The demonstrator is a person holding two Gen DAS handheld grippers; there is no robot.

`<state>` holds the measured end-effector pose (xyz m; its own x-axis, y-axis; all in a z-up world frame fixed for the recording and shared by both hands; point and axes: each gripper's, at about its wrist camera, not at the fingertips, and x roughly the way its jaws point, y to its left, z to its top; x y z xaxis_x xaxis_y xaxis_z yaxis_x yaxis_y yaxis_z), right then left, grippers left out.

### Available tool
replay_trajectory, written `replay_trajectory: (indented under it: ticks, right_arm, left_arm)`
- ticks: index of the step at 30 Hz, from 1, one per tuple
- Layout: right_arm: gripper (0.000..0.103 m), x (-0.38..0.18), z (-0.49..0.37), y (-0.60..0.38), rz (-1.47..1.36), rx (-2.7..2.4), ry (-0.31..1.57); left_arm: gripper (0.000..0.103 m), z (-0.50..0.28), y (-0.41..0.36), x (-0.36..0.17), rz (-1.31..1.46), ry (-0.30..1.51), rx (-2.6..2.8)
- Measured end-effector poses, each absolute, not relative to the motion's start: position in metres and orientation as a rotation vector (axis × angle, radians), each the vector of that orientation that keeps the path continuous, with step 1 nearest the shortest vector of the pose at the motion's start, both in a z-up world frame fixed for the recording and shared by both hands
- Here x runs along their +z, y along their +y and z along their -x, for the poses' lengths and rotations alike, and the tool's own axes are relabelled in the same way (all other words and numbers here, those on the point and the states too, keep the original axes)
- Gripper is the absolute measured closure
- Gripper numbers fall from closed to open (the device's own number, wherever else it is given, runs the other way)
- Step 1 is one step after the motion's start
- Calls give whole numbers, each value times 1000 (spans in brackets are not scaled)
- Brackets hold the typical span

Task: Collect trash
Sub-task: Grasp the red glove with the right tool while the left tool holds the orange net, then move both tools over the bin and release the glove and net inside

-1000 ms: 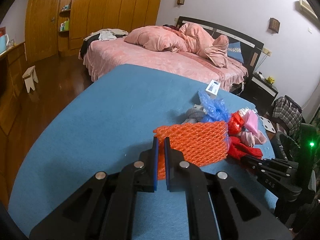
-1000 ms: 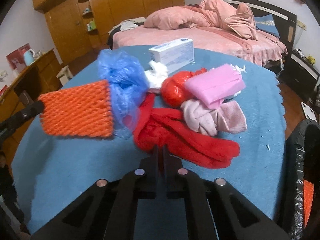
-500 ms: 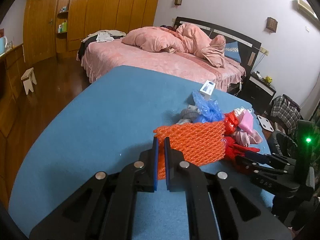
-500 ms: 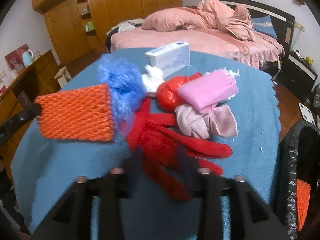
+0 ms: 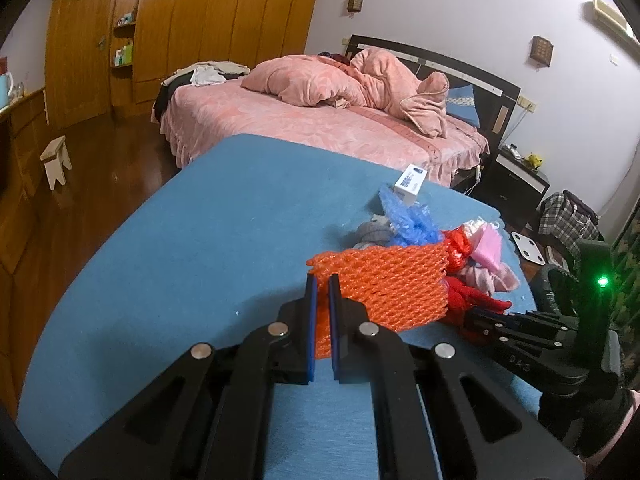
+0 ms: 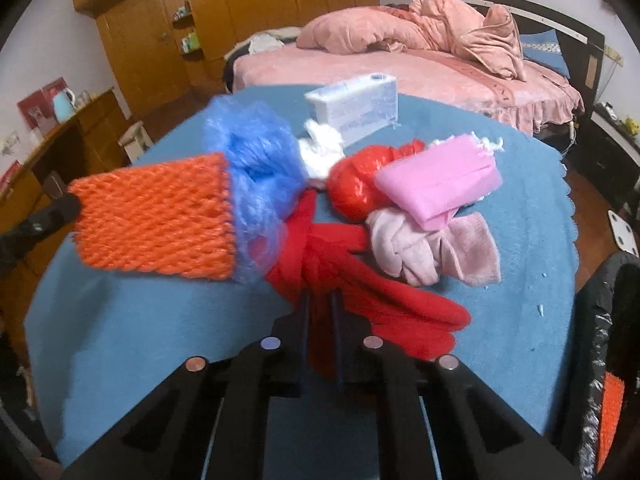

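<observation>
My left gripper (image 5: 322, 280) is shut on the near edge of an orange foam net (image 5: 384, 284), which lies across the blue table (image 5: 208, 264); the net also shows in the right wrist view (image 6: 156, 220). My right gripper (image 6: 321, 300) is shut on a red cloth (image 6: 360, 280) at the front of a pile. The pile holds a blue plastic bag (image 6: 256, 160), a red plastic bag (image 6: 360, 184), a pink packet (image 6: 440, 180), a pale pink sock (image 6: 432, 248), white tissue (image 6: 320, 148) and a white box (image 6: 356, 108).
A black-lined trash bin (image 6: 600, 320) stands at the table's right edge with an orange net (image 6: 610, 412) inside. A pink bed (image 5: 320, 120) lies beyond the table. A wooden wardrobe (image 5: 200, 20) and a small stool (image 5: 56, 160) stand to the left.
My right gripper opened, moved forward and closed on the red cloth. My left gripper kept its hold on the orange net and drew back slightly.
</observation>
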<state>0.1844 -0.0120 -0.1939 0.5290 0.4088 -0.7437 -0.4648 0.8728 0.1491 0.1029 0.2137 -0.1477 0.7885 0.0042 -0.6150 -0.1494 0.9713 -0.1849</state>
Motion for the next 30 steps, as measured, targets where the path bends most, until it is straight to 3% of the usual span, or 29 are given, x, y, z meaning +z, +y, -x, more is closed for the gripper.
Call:
replay_trajectory:
  ticks: [12,30]
  right_arm:
    - [93,-105,-147,-48,-13,548,672]
    - [93,-38,-123,-100,-51,500,514]
  left_arm:
    - [98,-94,195,-102,216,568,46]
    - [98,-94,155,-55,185,486,-15]
